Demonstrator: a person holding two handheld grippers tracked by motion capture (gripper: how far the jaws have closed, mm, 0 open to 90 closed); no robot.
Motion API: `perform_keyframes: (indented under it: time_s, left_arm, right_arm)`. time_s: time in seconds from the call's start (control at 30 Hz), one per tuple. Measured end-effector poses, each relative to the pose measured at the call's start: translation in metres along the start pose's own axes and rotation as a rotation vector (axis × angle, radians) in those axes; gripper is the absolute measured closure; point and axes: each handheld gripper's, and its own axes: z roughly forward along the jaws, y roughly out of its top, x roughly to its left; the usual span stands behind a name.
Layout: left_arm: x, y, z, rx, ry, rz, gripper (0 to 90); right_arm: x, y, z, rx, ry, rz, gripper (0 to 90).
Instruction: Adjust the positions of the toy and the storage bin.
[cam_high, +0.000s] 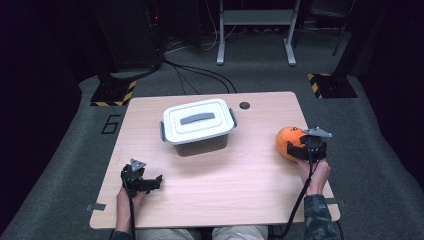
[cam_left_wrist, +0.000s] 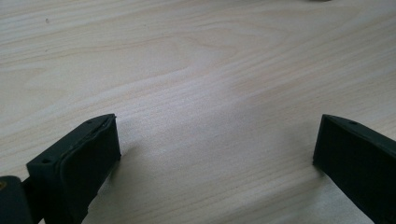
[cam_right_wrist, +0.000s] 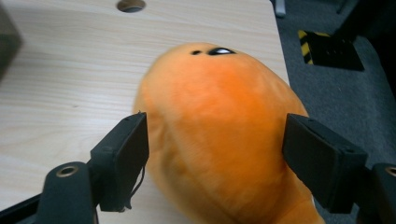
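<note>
Our left gripper (cam_high: 150, 181) sits spread over bare table (cam_high: 225, 175) near the front edge. Right gripper (cam_right_wrist: 215, 140) straddles the plush (cam_right_wrist: 219, 130) near the table's right edge; we can't tell if pads touch. Box (cam_high: 198, 125) sits well apart, centre-back.

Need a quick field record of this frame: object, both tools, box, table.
object: orange plush toy, near table's right edge
right tool: jaws either side of the toy, apparently touching its flanks; grip unclear
left tool: open, nothing between jaws, above bare wood
box: white lidded container, lid on, centre-back
table: light wood, round hole at the back edge
</note>
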Motion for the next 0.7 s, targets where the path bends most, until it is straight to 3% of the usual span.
perform_keyframes:
  time_s: [0.23, 0.37, 0.53, 0.7]
  left_arm:
    - [0.002, 0.000, 0.000, 0.009, -0.021, -0.002, 0.4]
    - [0.003, 0.000, 0.000, 0.009, -0.031, 0.008, 0.3]
    - [0.004, 0.001, 0.001, 0.008, -0.038, 0.016, 0.1]
    - [0.004, 0.001, 0.001, 0.008, -0.040, 0.018, 0.0]
  right_arm:
    - [0.004, -0.007, -0.024, -0.055, 0.149, -0.082, 9.5]
    - [0.012, -0.015, -0.032, -0.055, 0.229, -0.109, 3.7]
    - [0.024, -0.031, -0.031, -0.032, 0.296, -0.163, 0.0]
    - [0.036, -0.048, -0.030, -0.036, 0.327, -0.191, 0.0]
